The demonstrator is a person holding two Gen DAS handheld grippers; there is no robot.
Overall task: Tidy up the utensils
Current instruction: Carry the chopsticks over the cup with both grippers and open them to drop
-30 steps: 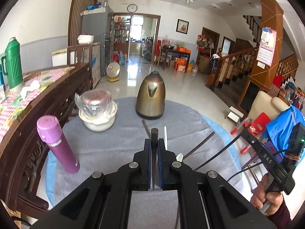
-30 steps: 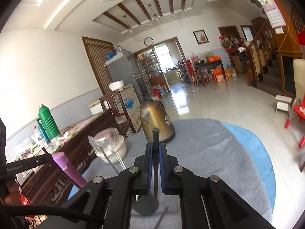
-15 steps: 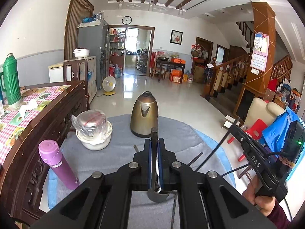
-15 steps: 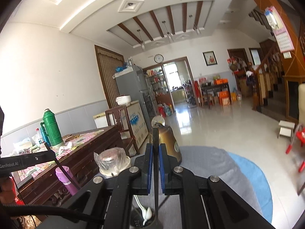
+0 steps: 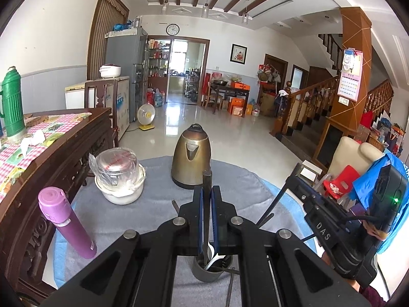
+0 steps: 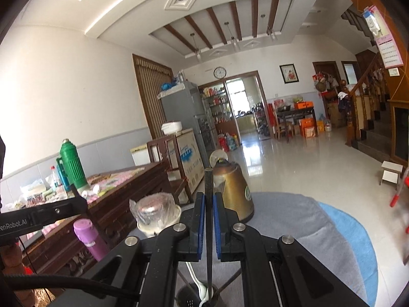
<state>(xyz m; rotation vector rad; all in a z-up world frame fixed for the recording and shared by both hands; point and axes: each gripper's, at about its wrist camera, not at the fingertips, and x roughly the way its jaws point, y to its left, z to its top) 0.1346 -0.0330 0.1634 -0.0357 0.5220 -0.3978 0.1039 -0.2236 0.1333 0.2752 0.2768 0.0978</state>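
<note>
My left gripper (image 5: 207,192) is shut on a dark chopstick (image 5: 206,179) that stands upright, its lower end inside a grey utensil cup (image 5: 204,272) on the table. A white spoon (image 5: 213,254) sits in the cup. My right gripper (image 6: 207,197) is shut on another dark chopstick (image 6: 208,179), upright over the same cup (image 6: 186,298), with the white spoon (image 6: 199,285) in it. More dark chopsticks (image 5: 265,218) lie on the grey cloth. The right gripper body (image 5: 340,232) shows at the right of the left wrist view.
A brass kettle (image 5: 191,157) stands behind the cup. A white bowl holding a wrapped jar (image 5: 118,181) and a purple flask (image 5: 66,223) stand to the left. A dark wooden sideboard (image 5: 51,158) with a green thermos (image 5: 11,107) borders the table's left side.
Both grippers tilted up and moved over the cup, each holding its chopstick. The cup has come into view below the fingers, and the chopstick ends now reach into it.
</note>
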